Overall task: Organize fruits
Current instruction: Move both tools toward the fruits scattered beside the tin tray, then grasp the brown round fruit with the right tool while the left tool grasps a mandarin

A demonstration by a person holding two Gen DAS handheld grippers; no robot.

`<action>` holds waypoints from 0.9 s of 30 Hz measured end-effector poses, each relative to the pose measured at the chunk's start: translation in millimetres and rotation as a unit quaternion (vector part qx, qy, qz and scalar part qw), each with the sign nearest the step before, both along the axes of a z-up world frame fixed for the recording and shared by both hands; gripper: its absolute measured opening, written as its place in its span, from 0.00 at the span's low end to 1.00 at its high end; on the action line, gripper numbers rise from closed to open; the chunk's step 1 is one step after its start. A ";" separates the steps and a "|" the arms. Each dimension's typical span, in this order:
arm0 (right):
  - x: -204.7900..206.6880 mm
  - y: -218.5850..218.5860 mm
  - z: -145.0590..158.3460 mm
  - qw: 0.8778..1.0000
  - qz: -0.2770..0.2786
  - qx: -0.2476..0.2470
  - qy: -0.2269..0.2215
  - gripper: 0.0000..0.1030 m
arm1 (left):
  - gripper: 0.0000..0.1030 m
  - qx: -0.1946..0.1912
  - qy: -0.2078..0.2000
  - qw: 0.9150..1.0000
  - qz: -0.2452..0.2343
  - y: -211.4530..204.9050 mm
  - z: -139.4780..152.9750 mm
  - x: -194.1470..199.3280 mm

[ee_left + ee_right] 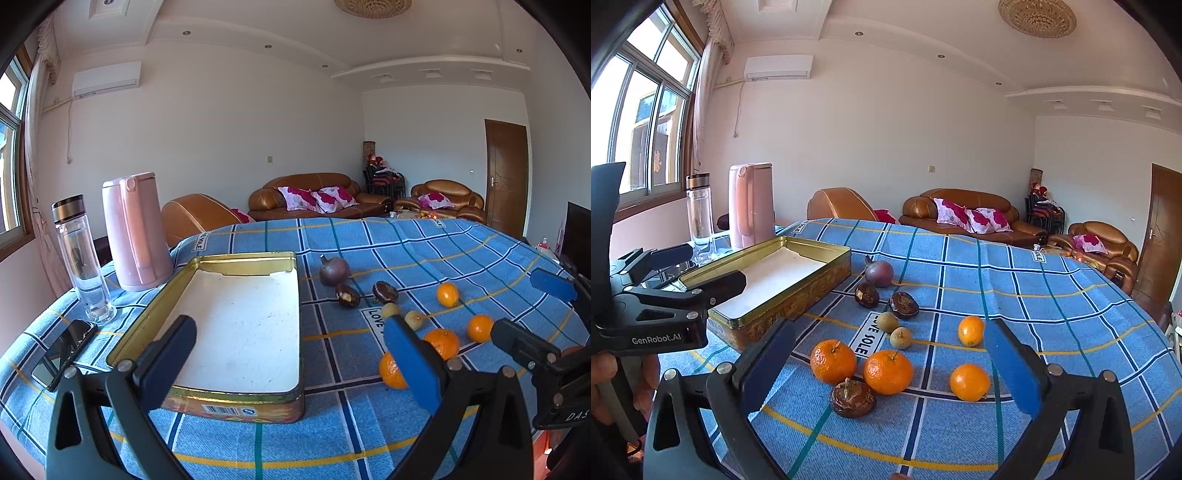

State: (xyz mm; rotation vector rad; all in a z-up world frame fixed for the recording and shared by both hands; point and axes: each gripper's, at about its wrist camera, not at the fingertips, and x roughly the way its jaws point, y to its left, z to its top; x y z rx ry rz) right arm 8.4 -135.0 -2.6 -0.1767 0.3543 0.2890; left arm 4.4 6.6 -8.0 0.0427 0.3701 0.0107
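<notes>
A gold-rimmed tin tray (240, 397) with a bare white floor lies on the blue checked cloth. My left gripper (295, 362) hovers open over the tray's near end, holding nothing. Right of the tray lie a purple round fruit (334, 271), two dark brown fruits (347, 295), two small yellowish fruits (413, 318) and several oranges (441, 341). In the right wrist view my right gripper (892, 369) stands open above two oranges (833, 362) and a third brown fruit (852, 398), gripping none. The left gripper (698, 271) shows at the tray (783, 310).
A pink kettle (135, 232), a glass bottle (85, 258) and a black phone (64, 350) stand left of the tray. The table's round edge curves close on the left and far side. Brown sofas (314, 195) sit behind. A hand (605, 369) holds the left gripper.
</notes>
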 end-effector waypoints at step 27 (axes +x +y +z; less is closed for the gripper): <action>35.9 6.2 -55.1 0.991 0.020 0.006 0.135 0.71 | 1.00 0.011 0.047 0.999 -0.002 -4.9 -32.0 23.7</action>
